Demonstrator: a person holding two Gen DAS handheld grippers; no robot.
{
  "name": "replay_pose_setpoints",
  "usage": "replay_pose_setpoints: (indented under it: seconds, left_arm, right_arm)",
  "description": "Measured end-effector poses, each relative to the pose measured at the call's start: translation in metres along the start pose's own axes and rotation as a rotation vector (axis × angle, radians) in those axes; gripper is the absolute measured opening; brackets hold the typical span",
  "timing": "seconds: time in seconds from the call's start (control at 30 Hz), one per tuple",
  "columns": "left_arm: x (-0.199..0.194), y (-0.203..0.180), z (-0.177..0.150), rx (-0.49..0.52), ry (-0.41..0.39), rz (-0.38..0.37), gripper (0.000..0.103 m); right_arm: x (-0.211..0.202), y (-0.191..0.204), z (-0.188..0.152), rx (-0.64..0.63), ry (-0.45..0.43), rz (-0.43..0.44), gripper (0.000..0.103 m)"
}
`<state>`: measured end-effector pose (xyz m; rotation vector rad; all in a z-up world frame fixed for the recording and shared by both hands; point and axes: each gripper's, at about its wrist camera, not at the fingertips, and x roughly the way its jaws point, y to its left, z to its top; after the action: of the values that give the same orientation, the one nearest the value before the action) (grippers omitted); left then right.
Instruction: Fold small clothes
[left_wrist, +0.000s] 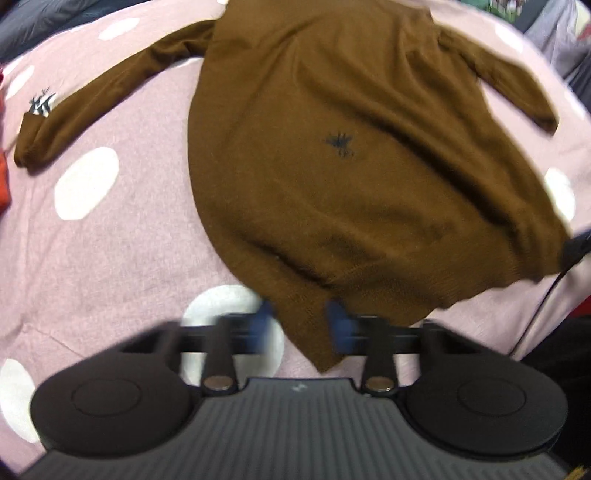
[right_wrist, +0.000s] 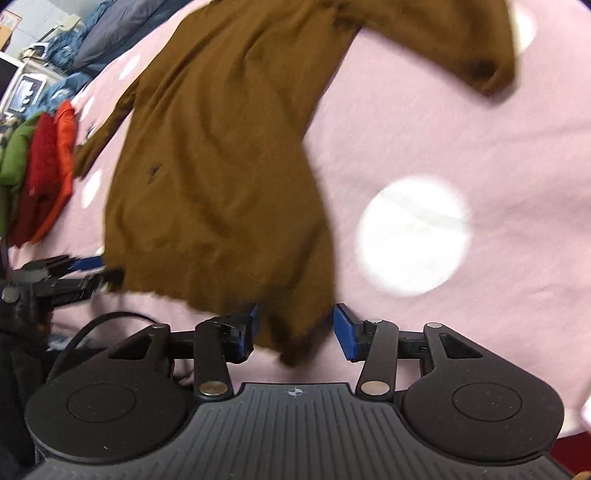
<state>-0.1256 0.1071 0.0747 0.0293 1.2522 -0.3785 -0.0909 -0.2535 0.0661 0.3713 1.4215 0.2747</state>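
One pink spotted bedsheet (left_wrist: 110, 236). One brown sweater (left_wrist: 332, 147) spread on it, long axis running away from me, hem nearest. My left gripper (left_wrist: 301, 325) and right gripper (right_wrist: 295, 330): each wide apart, straddling a hem corner, equally near.

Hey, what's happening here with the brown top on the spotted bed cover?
A person holds a two-finger gripper in each hand over a brown long-sleeved knit sweater spread on a pink cover with white dots. The left gripper and the right gripper each have a bottom corner of the hem between open blue pads, neither clamped yet. Both sleeves are spread out. Folded red, orange and green clothes lie nearby.
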Motion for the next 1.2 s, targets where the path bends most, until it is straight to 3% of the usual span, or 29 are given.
replay_pose_setpoints:
  seconds: [0.07, 0.23, 0.37, 0.47, 0.53, 0.57, 0.6, 0.73, 0.8, 0.97, 1.07, 1.2]
  left_arm:
    - [-0.005, 0.008, 0.001, -0.056, 0.001, -0.038, 0.006]
    - [-0.031, 0.025, 0.000, -0.026, -0.029, -0.003, 0.006]
    - [-0.044, 0.050, -0.005, 0.001, -0.007, 0.101, 0.006]
    - [-0.038, 0.066, -0.009, -0.024, 0.040, 0.114, 0.006]
    - [-0.032, 0.064, -0.007, -0.007, 0.076, 0.108, 0.008]
    - [-0.029, 0.059, -0.007, 0.020, 0.091, 0.130, 0.011]
    - [-0.028, 0.055, -0.006, 0.050, 0.102, 0.148, 0.013]
    - [-0.029, 0.051, -0.004, 0.089, 0.152, 0.204, 0.065]
    - [-0.034, 0.056, -0.001, 0.050, 0.165, 0.216, 0.065]
    - [-0.057, 0.059, 0.020, -0.039, 0.078, 0.224, 0.068]
    - [-0.058, 0.051, 0.035, -0.072, 0.044, 0.234, 0.068]
    - [-0.048, 0.025, 0.056, -0.141, 0.003, 0.217, 0.069]
  right_arm:
    - [0.013, 0.004, -0.004, -0.001, 0.059, -0.014, 0.008]
    - [0.002, 0.026, -0.002, -0.115, 0.037, 0.069, 0.006]
    - [0.003, 0.041, -0.002, -0.228, 0.113, 0.150, 0.006]
    - [0.014, 0.036, -0.003, -0.199, 0.178, 0.164, 0.010]
    - [0.019, 0.026, -0.001, -0.162, 0.225, 0.134, 0.033]
    - [0.016, 0.022, -0.001, -0.151, 0.205, 0.098, 0.054]
    - [0.011, 0.018, 0.001, -0.143, 0.179, 0.073, 0.059]
    - [-0.018, 0.002, 0.014, -0.112, 0.026, -0.023, 0.059]
    - [-0.033, -0.005, 0.026, -0.117, -0.080, -0.107, 0.059]
    - [-0.053, -0.009, 0.056, -0.190, -0.311, -0.291, 0.059]
    - [-0.057, -0.018, 0.076, -0.190, -0.395, -0.347, 0.059]
    - [-0.045, -0.018, 0.104, -0.173, -0.449, -0.342, 0.059]
